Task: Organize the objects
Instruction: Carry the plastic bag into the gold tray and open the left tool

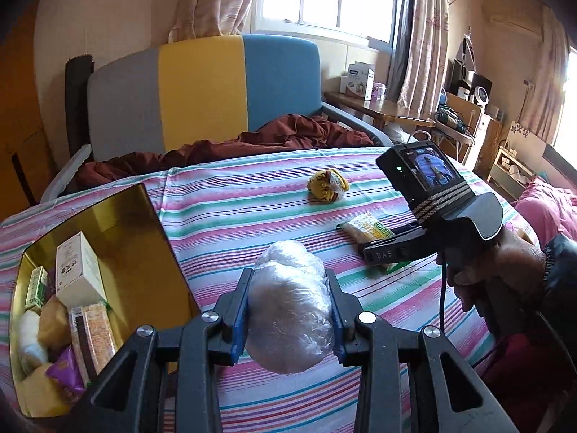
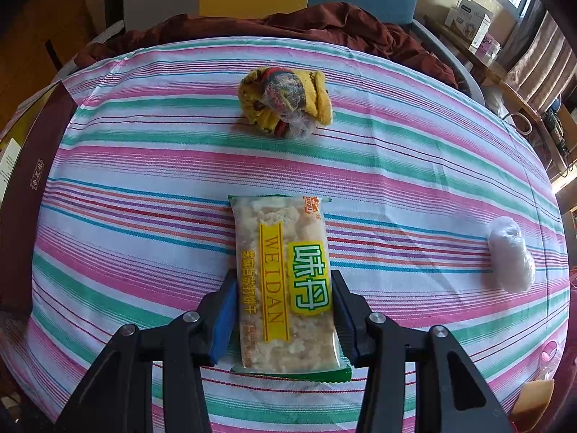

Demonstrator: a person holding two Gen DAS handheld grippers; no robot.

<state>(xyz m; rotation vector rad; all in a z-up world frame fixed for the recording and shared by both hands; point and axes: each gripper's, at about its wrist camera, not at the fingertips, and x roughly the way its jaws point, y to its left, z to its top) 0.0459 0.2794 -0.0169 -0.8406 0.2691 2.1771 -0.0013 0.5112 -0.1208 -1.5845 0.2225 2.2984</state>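
In the left wrist view my left gripper (image 1: 288,281) is shut on a clear plastic-wrapped bundle (image 1: 290,306), held over the striped cloth beside the gold tin box (image 1: 144,252) at left. The box holds a white carton (image 1: 77,270) and several snack packs. My right gripper (image 2: 285,281) has its fingers on both sides of a WEIDAN biscuit pack (image 2: 285,281) lying on the cloth, closed against it. The right gripper also shows in the left wrist view (image 1: 389,249) on that pack (image 1: 368,229). A yellow wrapped bundle (image 2: 285,103) lies farther back, and it also shows in the left wrist view (image 1: 328,186).
The striped cloth (image 2: 144,216) covers the whole work surface. A dark red blanket (image 1: 252,144) and a grey, yellow and blue chair back (image 1: 202,90) stand behind it. A second plastic-wrapped bundle (image 2: 512,259) lies at the right. The tin's brown side (image 2: 32,216) is at left.
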